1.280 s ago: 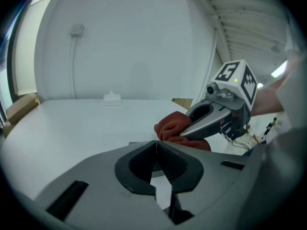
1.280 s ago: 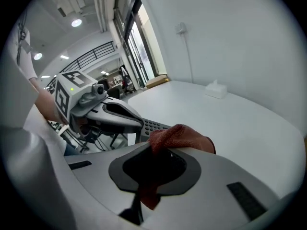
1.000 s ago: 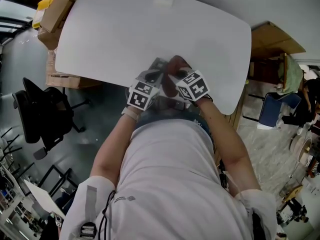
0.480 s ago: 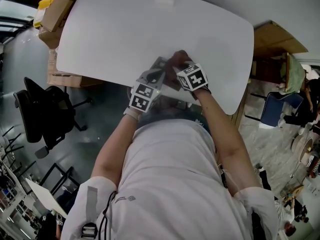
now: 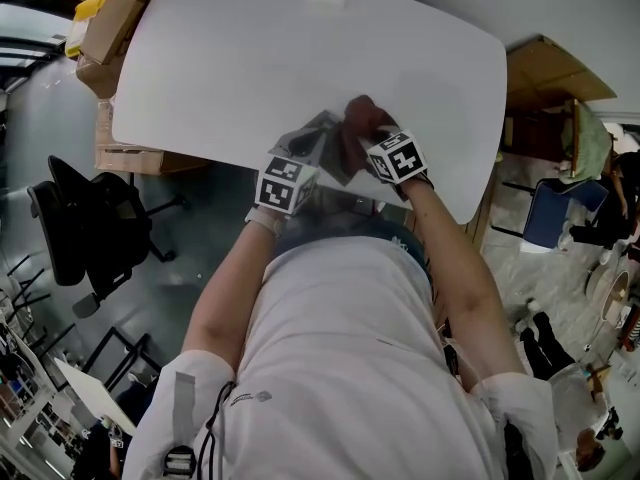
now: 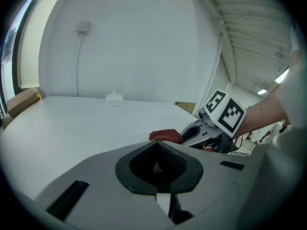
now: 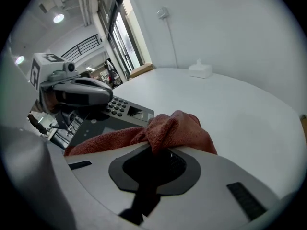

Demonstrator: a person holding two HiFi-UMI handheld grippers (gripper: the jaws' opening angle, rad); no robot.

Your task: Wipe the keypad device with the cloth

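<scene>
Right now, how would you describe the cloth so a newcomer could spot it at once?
On the white table, at the edge nearest the person, is a grey keypad device. The cloth is bunched in the right gripper's shut jaws and trails onto that device. It is the only rust-red, soft, textured thing among hard grey and white surfaces.

No legible text, brand, label, number or sign in any of the three views. Black-and-white square marker patterns only, without letters or digits, on the cube of the left claw and the cube of the right claw. Rows of small dark keys on the keypad device, their markings too small and too blurred to be read, and nothing readable in the window beside them.
</scene>
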